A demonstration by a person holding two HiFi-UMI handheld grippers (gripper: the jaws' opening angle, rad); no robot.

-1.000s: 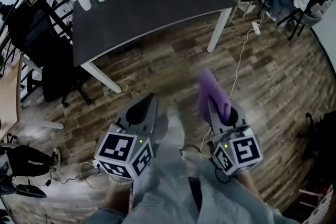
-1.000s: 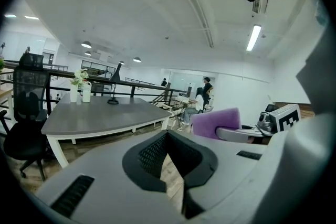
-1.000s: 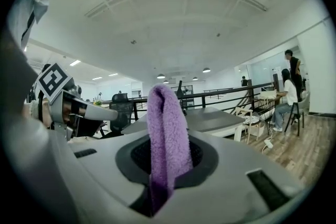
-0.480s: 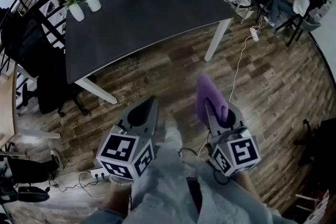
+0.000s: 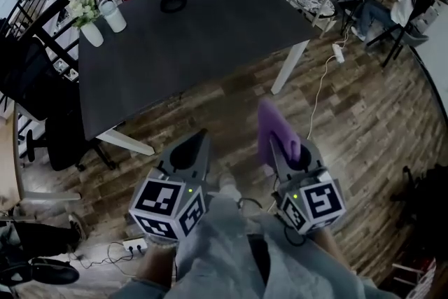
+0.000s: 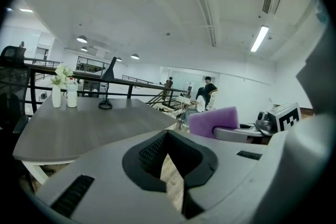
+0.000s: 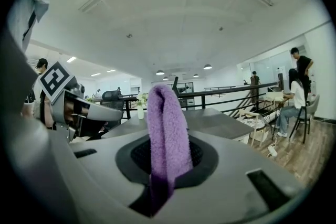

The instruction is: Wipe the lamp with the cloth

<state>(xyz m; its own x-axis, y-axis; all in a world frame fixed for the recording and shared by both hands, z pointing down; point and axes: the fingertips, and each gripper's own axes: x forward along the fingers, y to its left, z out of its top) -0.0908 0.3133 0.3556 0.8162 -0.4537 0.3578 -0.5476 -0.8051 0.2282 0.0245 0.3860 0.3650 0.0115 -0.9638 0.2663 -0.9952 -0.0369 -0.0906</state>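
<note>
Purple fleece cloth (image 5: 271, 131) stands folded out of my right hand-held gripper (image 5: 281, 145), whose jaws are clamped on its lower end. My left hand-held gripper (image 5: 199, 139) carries nothing, its jaws drawn to a thin slit through which only the wooden plank floor (image 5: 350, 115) shows.

What has changed over the last second is the distance, not the grip. The dark grey rectangular table (image 5: 210, 31) has slid lower and grown larger in the head view, and both hand-held grippers keep the same pose in front of me. I read that as walking toward the table.

The black desk lamp with a round base (image 5: 173, 2) stands at the table's far edge, near a white vase of flowers (image 5: 87, 14) and a white jug (image 5: 112, 14). It is well apart from the cloth, so no wiping has begun. I judge that closing on the table comes first, then reaching across its top.
</note>
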